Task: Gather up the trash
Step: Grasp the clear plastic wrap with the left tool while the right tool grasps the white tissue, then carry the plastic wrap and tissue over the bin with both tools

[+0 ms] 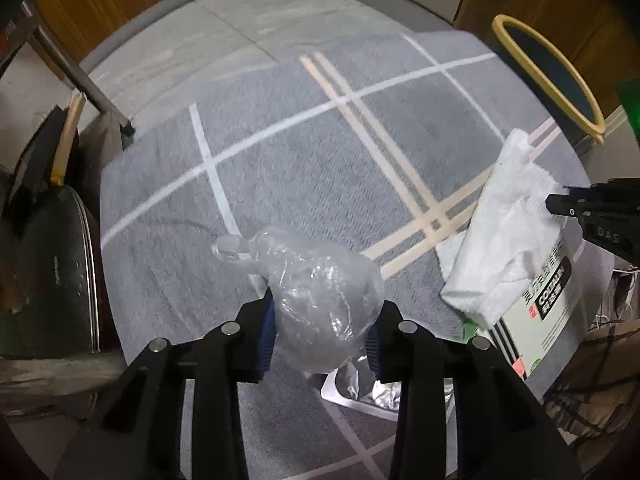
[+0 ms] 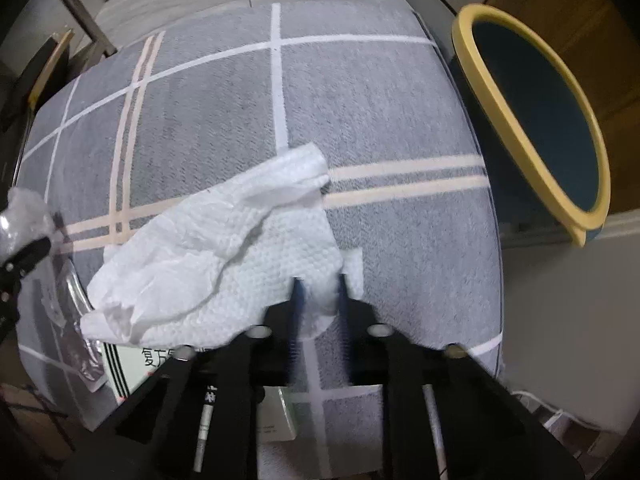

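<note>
My left gripper (image 1: 320, 330) is shut on a crumpled clear plastic bag (image 1: 320, 292) and holds it above the grey checked rug (image 1: 280, 160). My right gripper (image 2: 320, 292) is shut on a white paper towel (image 2: 224, 252), which hangs to the left over the rug; it also shows in the left wrist view (image 1: 508, 232), with the right gripper (image 1: 560, 206) at its right edge. A dark blue trash bin with a yellow rim (image 2: 536, 120) stands off the rug's right edge, also in the left wrist view (image 1: 552, 76).
A white medicine box with black print (image 1: 536, 312) and a silver foil blister pack (image 1: 360, 392) lie on the rug below the grippers. Dark clutter and a metal leg (image 1: 80, 80) stand at the left. Wooden cabinets are behind the bin.
</note>
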A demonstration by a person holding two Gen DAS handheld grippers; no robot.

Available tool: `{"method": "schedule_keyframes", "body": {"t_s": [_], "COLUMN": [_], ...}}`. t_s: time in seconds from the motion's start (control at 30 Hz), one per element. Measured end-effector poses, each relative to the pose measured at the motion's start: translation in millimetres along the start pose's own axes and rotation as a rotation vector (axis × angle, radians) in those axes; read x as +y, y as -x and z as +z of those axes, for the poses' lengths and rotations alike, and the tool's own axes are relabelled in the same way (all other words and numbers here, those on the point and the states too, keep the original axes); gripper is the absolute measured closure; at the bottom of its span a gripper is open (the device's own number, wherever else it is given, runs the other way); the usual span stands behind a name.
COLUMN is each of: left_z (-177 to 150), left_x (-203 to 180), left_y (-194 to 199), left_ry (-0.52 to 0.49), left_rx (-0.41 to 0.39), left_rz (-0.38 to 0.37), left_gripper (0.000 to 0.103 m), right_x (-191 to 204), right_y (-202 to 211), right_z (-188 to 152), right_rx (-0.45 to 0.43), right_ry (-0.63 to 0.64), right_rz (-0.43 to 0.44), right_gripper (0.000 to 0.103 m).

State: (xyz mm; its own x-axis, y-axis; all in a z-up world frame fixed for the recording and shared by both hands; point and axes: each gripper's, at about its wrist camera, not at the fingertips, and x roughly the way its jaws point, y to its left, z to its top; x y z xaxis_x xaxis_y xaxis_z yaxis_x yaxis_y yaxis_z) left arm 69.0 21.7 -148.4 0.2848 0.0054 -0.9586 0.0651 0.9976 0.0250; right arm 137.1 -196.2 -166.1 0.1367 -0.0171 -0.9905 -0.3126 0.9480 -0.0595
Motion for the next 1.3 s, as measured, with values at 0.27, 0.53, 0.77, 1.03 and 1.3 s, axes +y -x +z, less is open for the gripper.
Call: {"method": "schedule_keyframes", "body": {"t_s": [0.27,0.53,0.77,1.03,1.3], "left_z": [7.5,17.2,22.5,24.9,28.0], "left_x": [-1.8,1.1,-0.7,-7.4,-17.6], "left_y": [25.0,49.6,71.8,86.7,98.7], "left_ry": [0.009,0.03,0.017,-0.015,-0.029], "left_rx": [-0.101,-0.193,-0.268,-0.318,-0.35], "left_rz": [-0.034,-0.06,-0.081,-0.102,-0.138], "left_gripper": [0.068,0.068,0.068,0.068,0.068], "right_x": [-2.3,-24.8,-37.2,-51.2,-69.8], "right_y": [30.2,67.8,99.6,142.9,193.2], "right_z": [10.6,18.8,24.9,26.5,24.2], "right_rx": [-0.115,-0.234,-0.327,-0.453,-0.598], "right_ry": [-0.031,-0.111,-0.151,-0.154,-0.128], "right_rz": [0.061,0.157,0.211,0.191,0.109], "right_gripper": [0.099,0.099,0.099,0.099,0.099]}}
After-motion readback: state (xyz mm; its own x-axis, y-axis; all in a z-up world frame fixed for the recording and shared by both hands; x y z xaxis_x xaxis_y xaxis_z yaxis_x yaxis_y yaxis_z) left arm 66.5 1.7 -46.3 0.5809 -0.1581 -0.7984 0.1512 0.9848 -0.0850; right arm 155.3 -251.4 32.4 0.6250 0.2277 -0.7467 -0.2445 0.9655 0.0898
